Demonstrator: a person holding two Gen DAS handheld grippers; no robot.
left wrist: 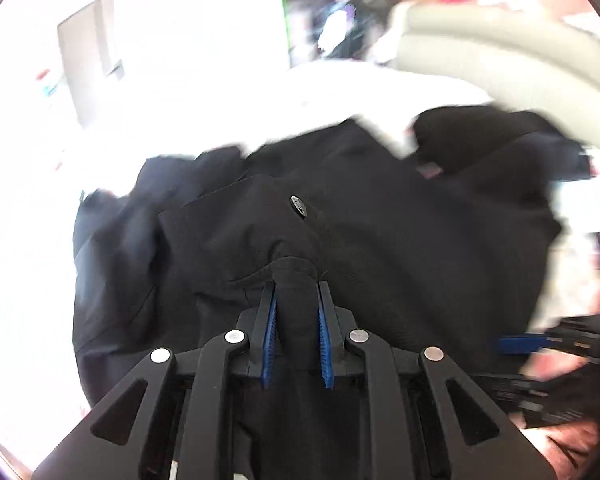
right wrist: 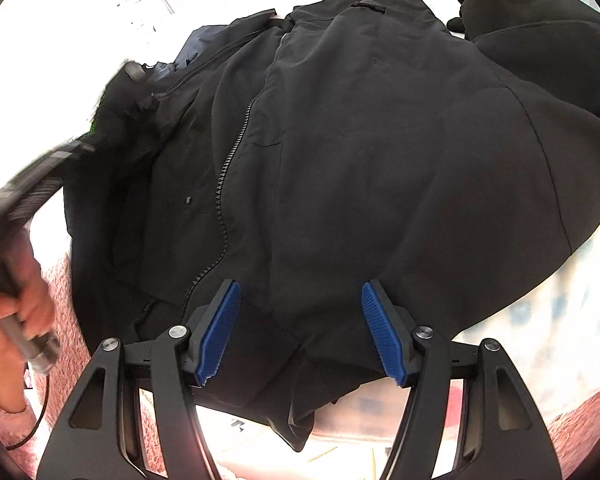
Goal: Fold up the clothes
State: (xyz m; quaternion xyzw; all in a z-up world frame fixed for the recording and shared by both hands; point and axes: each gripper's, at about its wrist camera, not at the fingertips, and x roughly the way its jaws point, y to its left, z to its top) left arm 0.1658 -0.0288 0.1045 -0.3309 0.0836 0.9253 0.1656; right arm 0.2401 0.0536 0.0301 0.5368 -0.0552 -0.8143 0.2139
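Note:
A black zip-up jacket point(right wrist: 360, 140) lies spread on a white bed, its zipper point(right wrist: 224, 176) running down the left of the right wrist view. My left gripper point(left wrist: 296, 286) is shut on a bunched fold of the jacket point(left wrist: 340, 208), just below a metal snap button point(left wrist: 299, 205). My right gripper point(right wrist: 301, 286) stands open over the jacket's near hem, with cloth lying under its spread blue pads point(right wrist: 220, 332) and nothing pinched. At the left of that view a hand point(right wrist: 16, 312) in a pink sleeve holds the blurred left tool, which lifts the jacket's edge.
A second black garment point(right wrist: 540, 12) lies at the far right of the bed. Grey padded rolls point(left wrist: 500, 44) curve across the upper right of the left wrist view. White sheet point(left wrist: 180, 128) lies beyond the jacket, and a pale patterned cover point(right wrist: 540, 320) is at the near right.

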